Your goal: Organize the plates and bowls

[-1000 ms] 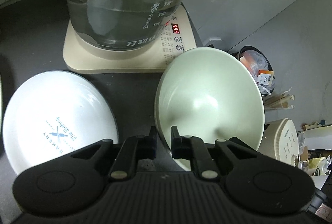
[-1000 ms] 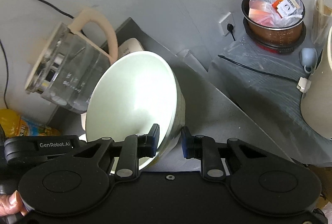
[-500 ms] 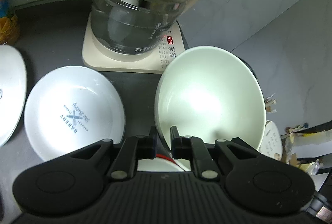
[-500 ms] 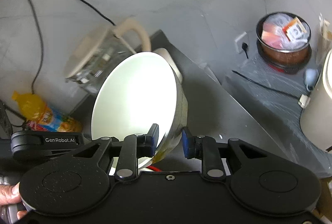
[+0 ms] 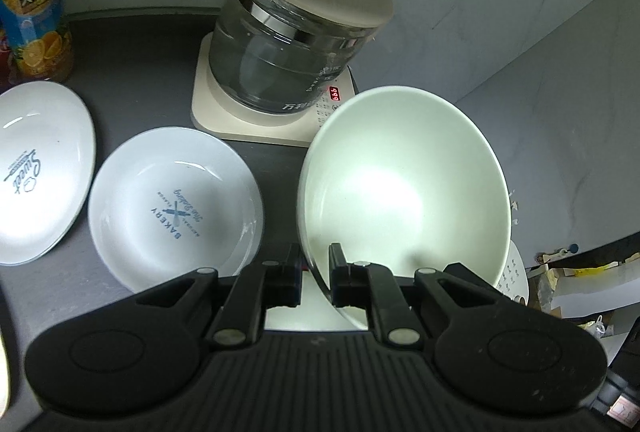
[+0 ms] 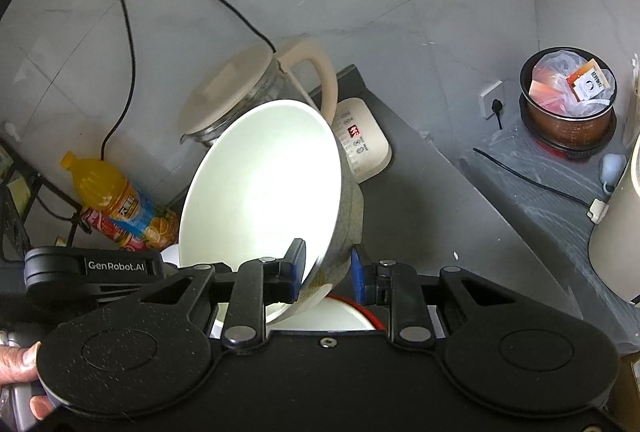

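Bowl (image 5: 404,188), pale green inside with a speckled grey outer wall (image 6: 260,200), hangs tilted in the air above the dark countertop (image 5: 132,72), its rim pinched by both tools at once. The left gripper (image 5: 314,272) has its jaws narrowed on the near rim, one finger inside the bowl and one outside. The right gripper (image 6: 326,268) straddles the rim from the other side: its inner pad sits against the wall, while a gap shows at the outer blue pad, so whether it is truly clamped cannot be told.

Below the bowl, another white bowl with a red rim (image 6: 340,314) shows between the right tool's fingers, and it looks like the likely stacking target. Two white plates lie to the left: the BAKERY plate (image 5: 174,208) and, just beside it, the Sweet plate (image 5: 36,172).

To do this step well, the bowl should probably be levelled before lowering, centred over the red-rimmed bowl, and set down slowly so ceramic does not knock ceramic. One tool ought to let go only once the bowl is seated. The glass kettle (image 5: 296,44) on its cream base (image 5: 224,120) stands close behind, so any swing backward risks a strike.

Both tools point forward and downward across the counter, angled toward each other, with a hand (image 6: 16,376) visible at the right view's lower left edge. An orange juice bottle (image 5: 34,4) stands well to the left.
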Tool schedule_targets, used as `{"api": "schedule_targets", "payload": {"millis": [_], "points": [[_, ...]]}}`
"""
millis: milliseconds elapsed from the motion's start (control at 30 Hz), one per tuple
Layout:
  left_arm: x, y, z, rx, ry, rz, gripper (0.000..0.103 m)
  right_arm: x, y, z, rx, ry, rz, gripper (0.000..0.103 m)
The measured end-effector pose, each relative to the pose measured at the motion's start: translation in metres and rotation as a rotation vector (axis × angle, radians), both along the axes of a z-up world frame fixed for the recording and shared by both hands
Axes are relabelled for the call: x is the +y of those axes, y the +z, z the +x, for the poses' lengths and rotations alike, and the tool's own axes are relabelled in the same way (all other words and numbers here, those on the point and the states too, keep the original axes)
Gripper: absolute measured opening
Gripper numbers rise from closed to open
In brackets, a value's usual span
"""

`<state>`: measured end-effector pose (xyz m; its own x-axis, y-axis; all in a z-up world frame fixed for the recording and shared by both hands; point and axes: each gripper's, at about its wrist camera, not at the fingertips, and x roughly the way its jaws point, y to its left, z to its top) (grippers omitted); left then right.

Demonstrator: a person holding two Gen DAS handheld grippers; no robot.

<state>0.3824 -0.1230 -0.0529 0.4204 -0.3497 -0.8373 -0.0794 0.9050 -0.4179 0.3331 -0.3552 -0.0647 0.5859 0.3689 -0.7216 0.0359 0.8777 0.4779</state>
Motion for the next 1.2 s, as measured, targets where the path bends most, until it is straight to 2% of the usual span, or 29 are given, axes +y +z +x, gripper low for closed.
{"api": "schedule_targets", "payload": {"millis": [333, 633, 867, 1200], "points": [[0.013, 0.008, -0.025, 0.0, 0.019, 0.01, 0.011, 0.012, 0.007, -0.018, -0.009, 0.065, -0.022, 0.025], [0.018, -0.011, -0.047, 0.056, 0.038, 0.011, 0.011, 0.02, 0.0, -0.031, 0.025, 0.118, -0.046, 0.025], [0.021, -0.028, -0.061, 0.11, 0.045, 0.007, 0.011, 0.021, -0.018, -0.038, 0.1, 0.154, -0.049, 0.025], [0.019, -0.026, -0.075, 0.134, 0.033, 0.014, 0.012, 0.022, -0.018, -0.05, 0.122, 0.222, -0.06, 0.025]]}}
